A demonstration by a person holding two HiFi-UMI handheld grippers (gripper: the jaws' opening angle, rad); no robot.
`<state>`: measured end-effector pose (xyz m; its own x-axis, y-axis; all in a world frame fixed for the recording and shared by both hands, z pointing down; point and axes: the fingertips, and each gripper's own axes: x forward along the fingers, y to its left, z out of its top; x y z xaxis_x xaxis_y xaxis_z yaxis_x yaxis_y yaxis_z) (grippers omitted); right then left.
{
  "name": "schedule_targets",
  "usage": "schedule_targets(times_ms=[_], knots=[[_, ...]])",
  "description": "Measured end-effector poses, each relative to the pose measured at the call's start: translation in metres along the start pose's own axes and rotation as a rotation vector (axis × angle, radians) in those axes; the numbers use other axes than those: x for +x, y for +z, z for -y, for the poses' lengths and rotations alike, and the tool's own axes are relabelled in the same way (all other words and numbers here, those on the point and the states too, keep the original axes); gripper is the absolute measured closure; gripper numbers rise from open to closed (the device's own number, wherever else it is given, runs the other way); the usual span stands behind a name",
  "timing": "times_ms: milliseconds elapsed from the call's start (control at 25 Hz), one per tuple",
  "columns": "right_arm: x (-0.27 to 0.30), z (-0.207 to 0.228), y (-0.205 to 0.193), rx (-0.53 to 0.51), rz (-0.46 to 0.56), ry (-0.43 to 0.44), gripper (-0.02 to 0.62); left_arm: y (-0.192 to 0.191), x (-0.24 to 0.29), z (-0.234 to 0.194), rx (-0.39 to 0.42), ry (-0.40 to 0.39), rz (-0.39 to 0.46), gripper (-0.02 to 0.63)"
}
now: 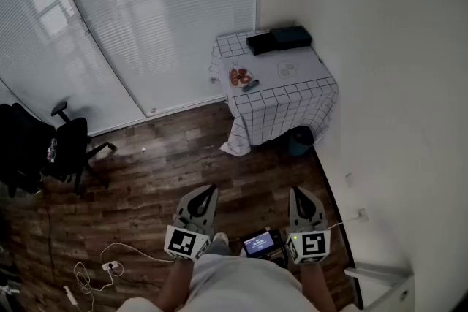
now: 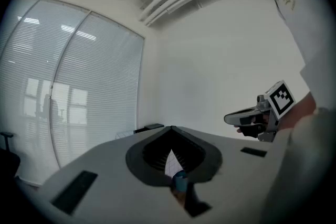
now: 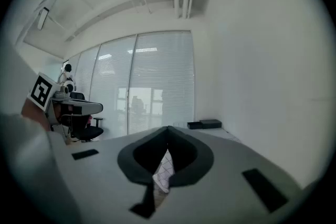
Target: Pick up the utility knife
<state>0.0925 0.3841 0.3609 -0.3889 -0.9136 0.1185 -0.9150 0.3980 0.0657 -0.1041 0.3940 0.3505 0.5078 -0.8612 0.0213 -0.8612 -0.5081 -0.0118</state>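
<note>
Utility knife [image 1: 250,85] on table [image 1: 308,71], well apart from all fingers [image 1: 203,199].

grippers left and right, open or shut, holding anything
Left gripper: closed, jaws together, holding nothing.
Right gripper: closed, jaws together, holding nothing.

1. I see the desk [image 1: 292,95] covered by a white cloth with a thin dark grid.
2. Of the two flat boxes, one is black [image 1: 261,43] and the other dark blue-green [image 1: 291,36].
3. The utility knife [image 1: 251,85] looks teal to me; the pale plate [image 1: 233,74] carries reddish-orange bits.
4. The floor [image 1: 146,179] is dark brown wood planking, and the cables [image 1: 110,267] are white.
5. My left gripper [image 1: 212,188] and right gripper [image 1: 297,190] are pale grey with dark-lined jaws and black-and-white square markers.
6. The office chair [image 1: 69,146] is black, and the blinds [image 1: 146,25] are grey-white with fine slats.
</note>
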Motion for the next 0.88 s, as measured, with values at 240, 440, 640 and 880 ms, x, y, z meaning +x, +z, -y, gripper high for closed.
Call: schedule_targets(times_ms=[240,440,640,880], knots=[[-0.006,-0.007,0.005,-0.009,0.008,-0.008,0.589,0.003,0.005,0.011,0.02,-0.028,-0.023,0.6],[-0.015,0.001,0.005,-0.017,-0.001,-0.011,0.589,0.009,0.017,0.023,0.021,-0.042,-0.02,0.6],[-0.014,0.014,0.001,-0.004,0.001,-0.037,0.589,0.002,0.023,0.025,0.02,-0.048,-0.041,0.6],[0.0,0.029,0.003,0.006,0.018,-0.066,0.589,0.003,0.04,0.011,-0.039,-0.042,0.001,0.6]])
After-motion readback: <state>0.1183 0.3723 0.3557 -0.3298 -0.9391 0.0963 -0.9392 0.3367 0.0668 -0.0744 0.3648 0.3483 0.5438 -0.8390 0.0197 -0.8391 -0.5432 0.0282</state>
